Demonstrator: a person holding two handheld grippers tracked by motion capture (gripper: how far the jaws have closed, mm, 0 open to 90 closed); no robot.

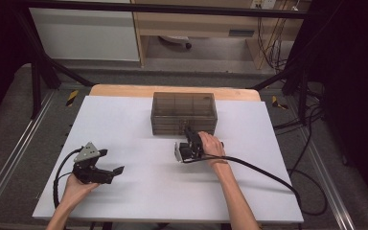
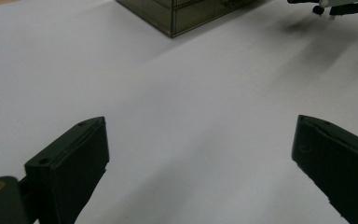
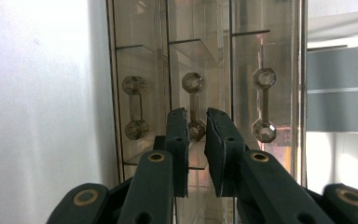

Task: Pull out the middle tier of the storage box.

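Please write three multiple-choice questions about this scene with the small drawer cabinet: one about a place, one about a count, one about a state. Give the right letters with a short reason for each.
1. Where does the smoky transparent drawer cabinet stand on the white table?
A. near the far edge, about the middle
B. at the near left corner
C. at the near right corner

2. How many drawer handles show on the cabinet front in the right gripper view?
A. one
B. three
C. five

3. How do the left tongs stand?
A. shut on a drawer handle
B. wide open, nothing between them
C. shut on a cable

Answers:
1 A: in the high view the cabinet sits far from the person, roughly centred.
2 B: three handles lie side by side; the right tongs close around the middle handle.
3 B: the left gripper view shows its jaws far apart over bare table.
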